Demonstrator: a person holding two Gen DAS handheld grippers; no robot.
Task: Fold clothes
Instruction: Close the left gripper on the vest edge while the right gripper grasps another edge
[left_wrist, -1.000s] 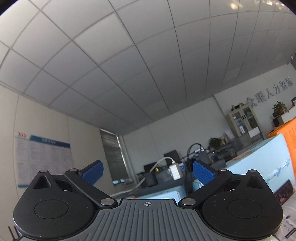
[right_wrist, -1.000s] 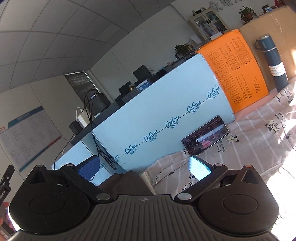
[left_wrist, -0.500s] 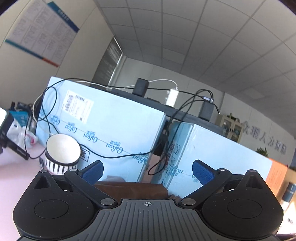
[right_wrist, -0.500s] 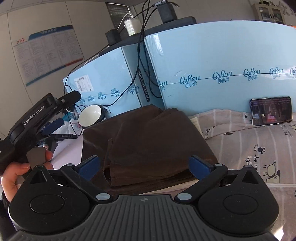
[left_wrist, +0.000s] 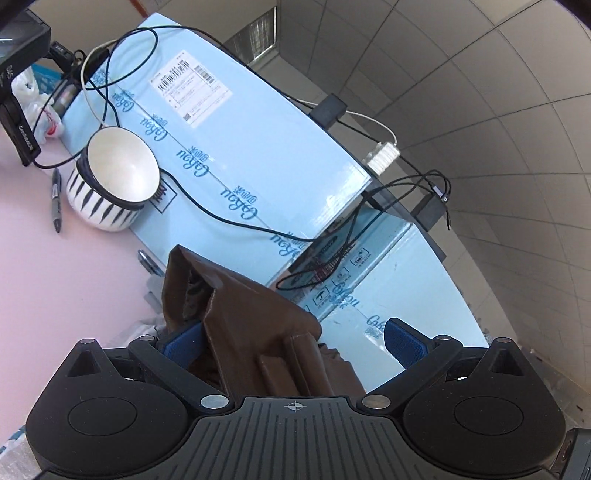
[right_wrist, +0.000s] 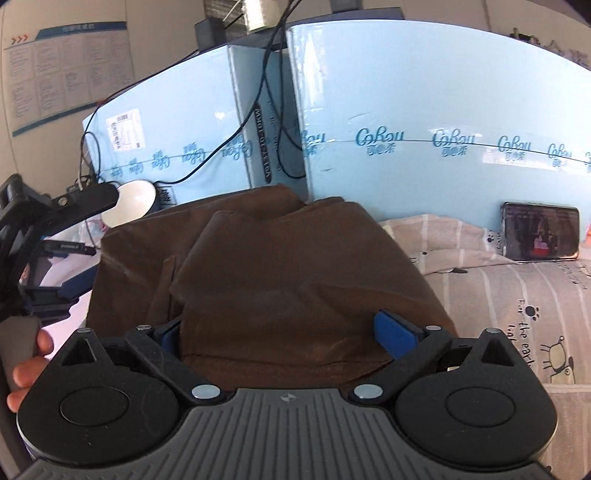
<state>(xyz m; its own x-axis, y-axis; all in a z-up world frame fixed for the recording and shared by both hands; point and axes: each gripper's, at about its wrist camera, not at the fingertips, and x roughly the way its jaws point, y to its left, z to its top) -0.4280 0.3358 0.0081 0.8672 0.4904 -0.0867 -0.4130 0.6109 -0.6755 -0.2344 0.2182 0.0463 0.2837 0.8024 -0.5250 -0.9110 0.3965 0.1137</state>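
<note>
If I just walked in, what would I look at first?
Probably the big brown garment, lying bunched on the bed right in front of both tools, whose blue fingers are spread wide on either side of it. Behind it stand shiny light-blue boxes with dark cables dangling over them. A white striped bowl sits to the left, and a lit phone leans on the right.

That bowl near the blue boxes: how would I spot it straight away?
Find the big light-blue boxes at the back. At the foot of the left one, on the pink surface, sits the bowl, tipped over. It alone is round, white inside, with dark stripes outside.
</note>
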